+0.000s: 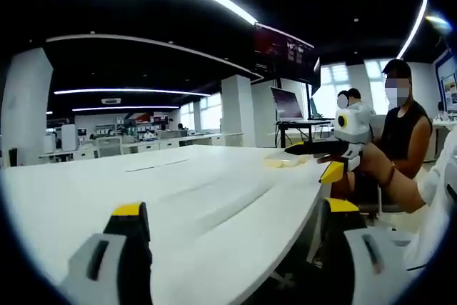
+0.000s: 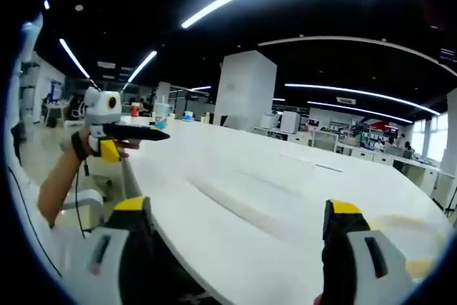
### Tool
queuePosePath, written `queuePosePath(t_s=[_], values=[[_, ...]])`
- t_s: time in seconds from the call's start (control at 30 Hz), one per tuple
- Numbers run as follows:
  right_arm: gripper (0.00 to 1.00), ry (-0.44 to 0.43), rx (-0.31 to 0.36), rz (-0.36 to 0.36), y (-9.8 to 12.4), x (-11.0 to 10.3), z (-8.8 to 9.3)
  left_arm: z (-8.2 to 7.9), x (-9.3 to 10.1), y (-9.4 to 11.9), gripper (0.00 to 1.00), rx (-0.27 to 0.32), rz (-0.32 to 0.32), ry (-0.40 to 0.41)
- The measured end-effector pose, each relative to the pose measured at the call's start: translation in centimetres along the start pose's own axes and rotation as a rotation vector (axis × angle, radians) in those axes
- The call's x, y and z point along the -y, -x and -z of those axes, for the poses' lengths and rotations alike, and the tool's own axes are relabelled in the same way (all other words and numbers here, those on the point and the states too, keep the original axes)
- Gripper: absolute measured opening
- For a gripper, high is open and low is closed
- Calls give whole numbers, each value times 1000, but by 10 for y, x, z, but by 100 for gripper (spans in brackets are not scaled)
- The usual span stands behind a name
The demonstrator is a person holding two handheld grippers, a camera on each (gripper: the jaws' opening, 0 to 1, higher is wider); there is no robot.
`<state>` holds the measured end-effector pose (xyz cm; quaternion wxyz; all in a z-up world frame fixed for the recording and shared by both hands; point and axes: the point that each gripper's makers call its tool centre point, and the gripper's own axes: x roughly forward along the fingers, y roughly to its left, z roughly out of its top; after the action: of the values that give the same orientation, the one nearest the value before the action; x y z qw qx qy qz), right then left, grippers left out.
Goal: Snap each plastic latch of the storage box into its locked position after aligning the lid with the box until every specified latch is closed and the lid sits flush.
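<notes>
Two handheld grippers with grey bodies and yellow-tipped black jaws are raised over a broad white table in an open-plan office.

Left gripper: in the left gripper view the jaws rise at 7 and 5 o'clock, spread wide apart, released, with nothing between them and nothing touched. The left jaw overlaps the table surface; the right jaw sits past the table's curved edge.

Right gripper: in the right gripper view the jaws rise at 7 and 5 o'clock, likewise spread wide and released, holding and touching nothing. The tabletop lies between and beyond them.

Cross views: the right gripper appears in the left gripper view at 3 o'clock, held in a person's hand above the table's edge. The left gripper appears in the right gripper view at 9 o'clock, held in a hand with a dark wrist strap.

Task thing: a pale yellowish flat item lies on the table toward 2 o'clock in the left gripper view; whether it belongs to the storage box cannot be told.

A seated person in a dark sleeveless top is at 3 o'clock.
</notes>
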<state>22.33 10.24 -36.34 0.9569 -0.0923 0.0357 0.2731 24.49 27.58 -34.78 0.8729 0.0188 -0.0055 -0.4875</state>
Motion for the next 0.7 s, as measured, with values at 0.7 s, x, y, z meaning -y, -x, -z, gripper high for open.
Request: queuePosePath(t_s=[0.7], values=[[97, 8, 3, -16, -2, -4, 1, 3, 1, -3, 100, -12, 13, -5]])
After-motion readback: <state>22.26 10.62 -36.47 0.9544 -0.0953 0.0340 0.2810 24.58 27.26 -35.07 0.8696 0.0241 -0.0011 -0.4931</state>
